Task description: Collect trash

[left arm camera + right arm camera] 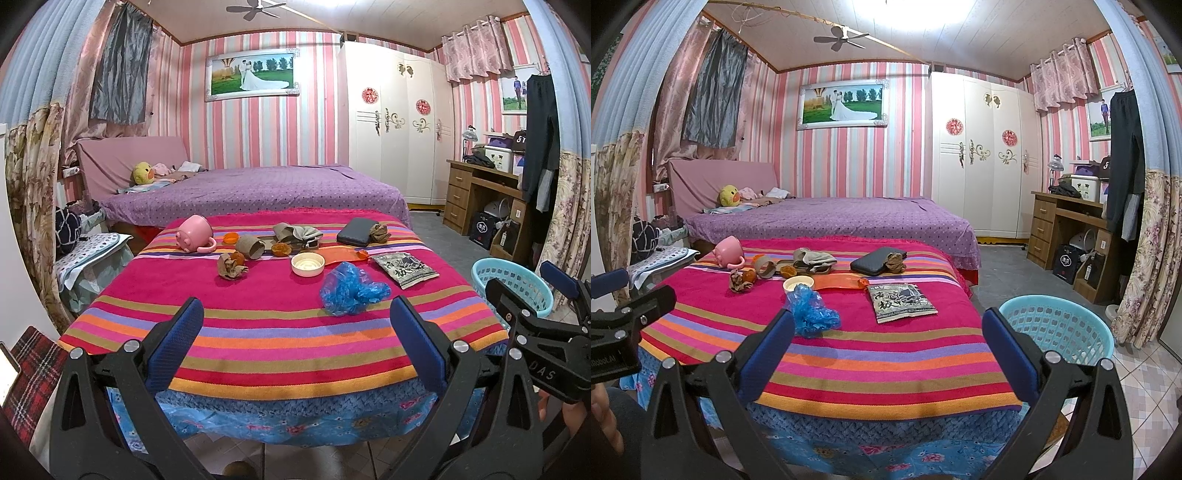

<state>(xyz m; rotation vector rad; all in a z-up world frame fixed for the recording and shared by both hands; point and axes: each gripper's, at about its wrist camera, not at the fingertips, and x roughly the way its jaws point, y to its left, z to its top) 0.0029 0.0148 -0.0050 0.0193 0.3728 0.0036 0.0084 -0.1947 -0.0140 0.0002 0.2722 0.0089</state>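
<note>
Left wrist: striped table cloth [280, 332] fronting purple bed [258, 188].

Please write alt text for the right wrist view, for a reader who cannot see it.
The open right gripper hovers over a striped tablecloth scattered with trash: a crumpled blue plastic bag and a printed packet. A light blue basket stands at the right.
</note>
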